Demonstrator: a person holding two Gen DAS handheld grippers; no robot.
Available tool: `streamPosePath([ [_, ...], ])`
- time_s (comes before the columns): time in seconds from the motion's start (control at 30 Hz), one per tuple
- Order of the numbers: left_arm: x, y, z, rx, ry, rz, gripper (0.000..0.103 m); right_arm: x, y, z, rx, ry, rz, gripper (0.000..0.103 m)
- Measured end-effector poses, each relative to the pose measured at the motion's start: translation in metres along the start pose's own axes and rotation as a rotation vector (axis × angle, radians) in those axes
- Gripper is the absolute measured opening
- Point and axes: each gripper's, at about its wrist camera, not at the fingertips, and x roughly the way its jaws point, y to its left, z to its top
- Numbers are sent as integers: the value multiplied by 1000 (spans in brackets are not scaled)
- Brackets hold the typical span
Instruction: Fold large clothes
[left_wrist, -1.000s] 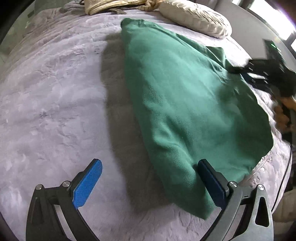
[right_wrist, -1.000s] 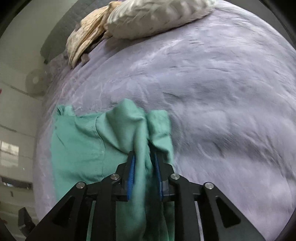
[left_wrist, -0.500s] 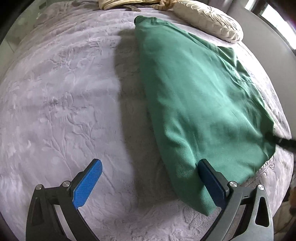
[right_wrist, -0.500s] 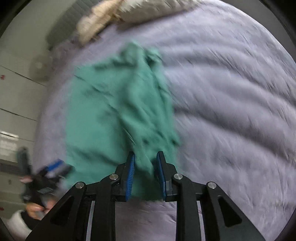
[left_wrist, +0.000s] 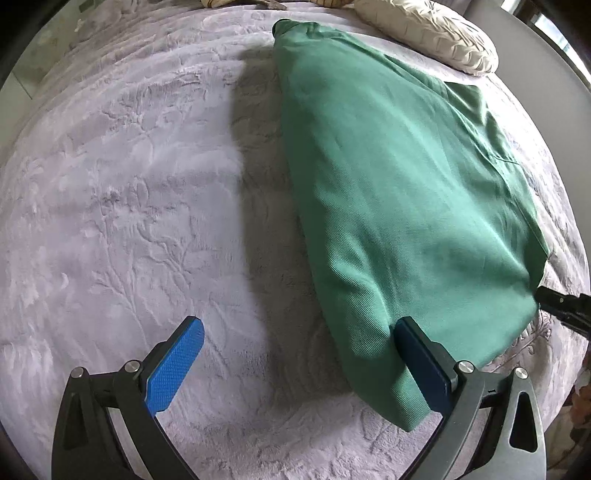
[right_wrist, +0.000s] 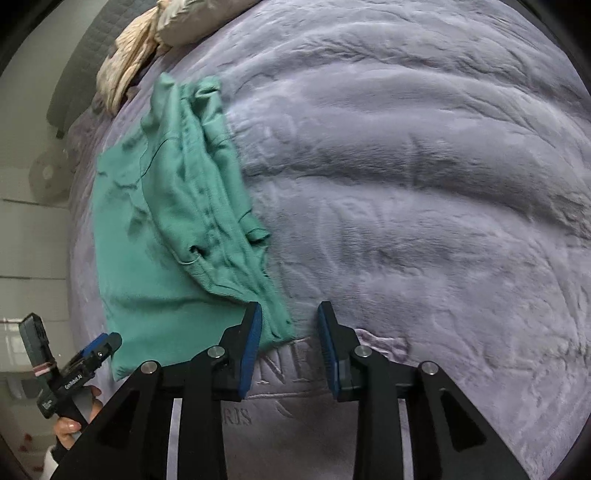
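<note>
pillow (left_wrist: 428, 31) far beyond your fingers | left gripper (left_wrist: 299, 354) wide, empty | right gripper (right_wrist: 290, 334) parted beside green garment (right_wrist: 173, 221), empty

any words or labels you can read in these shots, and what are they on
"NE": large embossed letters on the lilac blanket, between the right gripper fingers; the rest of the word is hidden.
"RIS": embossed lower on the blanket, its start hidden.
White label on the left gripper: too small to read surely.
Green garment: no text.
</note>
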Motion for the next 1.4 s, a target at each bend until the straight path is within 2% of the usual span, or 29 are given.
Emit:
streamPosePath([
  [0.07, 0, 0, 0, -1, 2, -1, 103, -6, -3, 4, 22, -18, -72, 35],
  [0.1, 2, 1, 2, -3, 5, -5, 103, -8, -7, 6, 41, -22, -76, 35],
  [0.2, 4, 0, 3, -1, 6, -9, 103, -14, -20, 10, 117, -30, 1, 36],
  [0.27, 5, -1, 5, 7, 6, -11, 103, -16, -20, 13, 114, -31, 4, 40],
  [0.33, 6, -2, 7, 5, 12, -15, 103, -17, -16, 12, 95, -41, -13, 56],
  [0.4, 6, -2, 9, 7, 18, -21, 103, -20, -11, 15, 84, -60, -11, 62],
  [0.63, 6, -5, 15, 1, 26, -18, 103, -17, 8, 25, 46, -57, 31, 70],
  [1.17, 6, -10, 16, 2, 27, 1, 103, -4, 23, 40, 14, -38, 49, 71],
  [1.23, -1, -10, 18, -3, 6, -2, 103, -3, 23, 41, 11, -35, 50, 71],
  [1.27, -9, -8, 20, -12, -31, -15, 103, -2, 23, 43, 12, -34, 54, 71],
  [1.33, -21, -2, 25, -29, -80, -49, 103, -3, 22, 46, 14, -35, 68, 71],
  [1.4, -24, 5, 36, -53, -88, -93, 103, -3, 22, 51, 11, -42, 89, 71],
])
